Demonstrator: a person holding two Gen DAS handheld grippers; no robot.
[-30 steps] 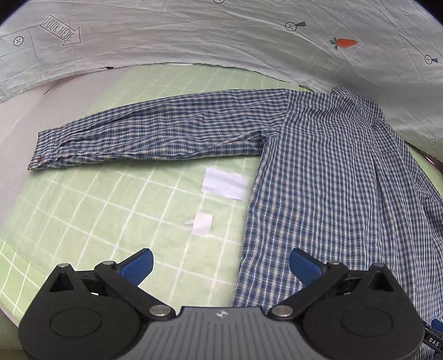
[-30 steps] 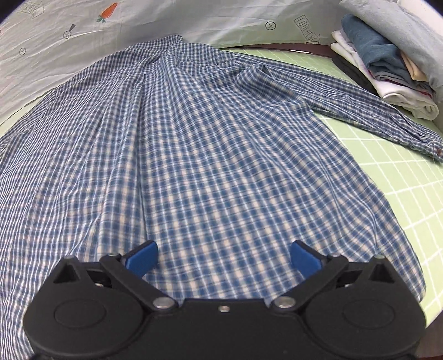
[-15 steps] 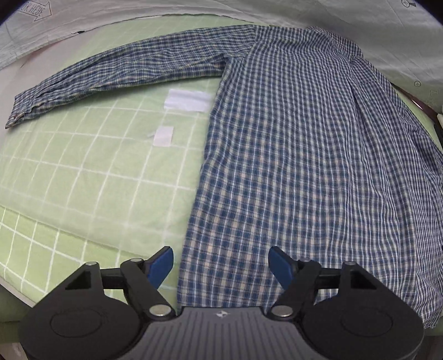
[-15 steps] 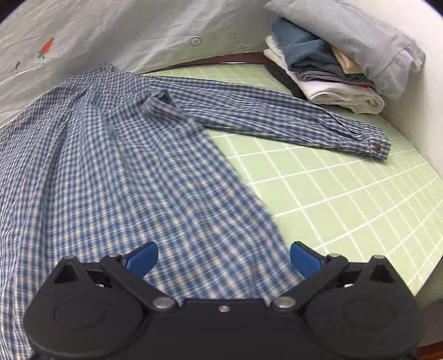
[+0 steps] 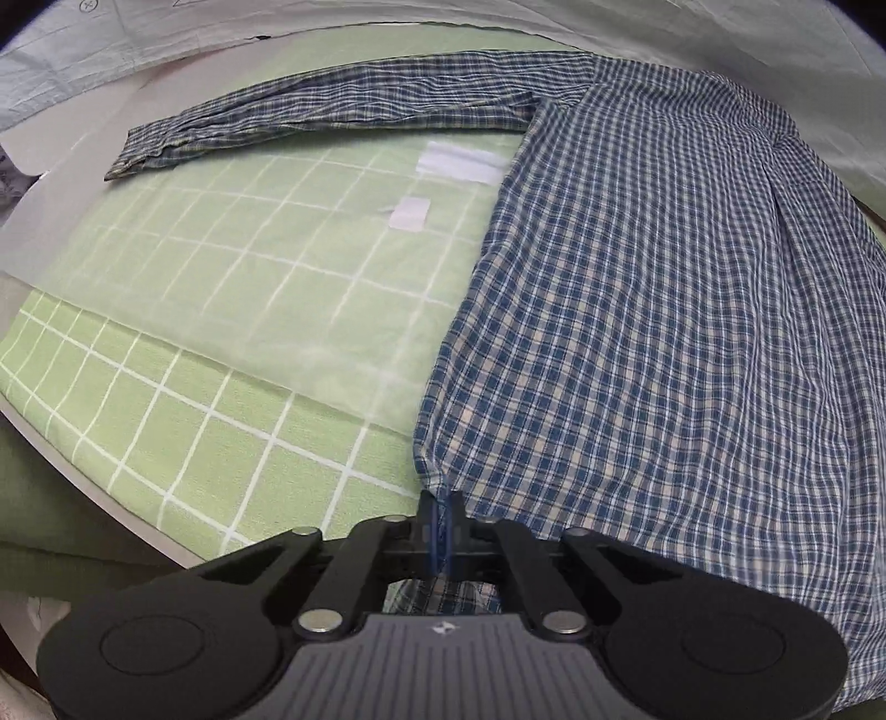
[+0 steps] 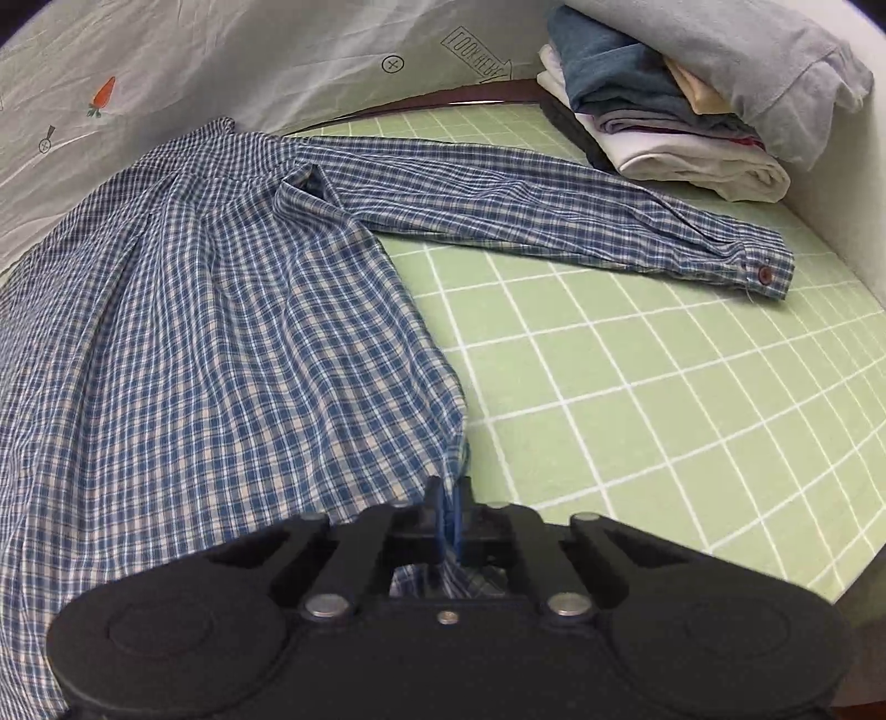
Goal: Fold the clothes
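One blue, navy and cream plaid long-sleeved shirt (image 5: 653, 288) lies spread on a light green sheet with a white grid (image 5: 232, 310), and every place below is given relative to this shirt. Its body shows soft wrinkles and a centre pleat running down from the collar end.

Beyond the shirt's collar hangs a pale grey cloth (image 6: 183, 66) printed with small cartoons. In the right wrist view it carries one arrow-shaped label (image 6: 477, 54) whose letters appear upside down and seem to read "LOOK HERE", one orange carrot (image 6: 103, 94) and small circled-cross marks.

The shirt has two sleeves, both stretched straight out sideways. The left sleeve (image 5: 332, 105) ends in a cuff far out from the body. The right sleeve (image 6: 554, 205) ends in a cuff fastened with one dark reddish button (image 6: 765, 273).

Two white rectangular patches (image 5: 410, 213) sit on the sheet just beside the shirt's left edge, below the left sleeve.

Past the right sleeve stands one stack of folded clothes (image 6: 681, 94): grey on top, then denim blue, cream, and white layers lower down.

The left gripper (image 5: 441, 526) is pressed together, pinching the shirt's lower left hem corner. The right gripper (image 6: 448, 520) is likewise pressed together, pinching the lower right hem corner, where the fabric bunches into a ridge.
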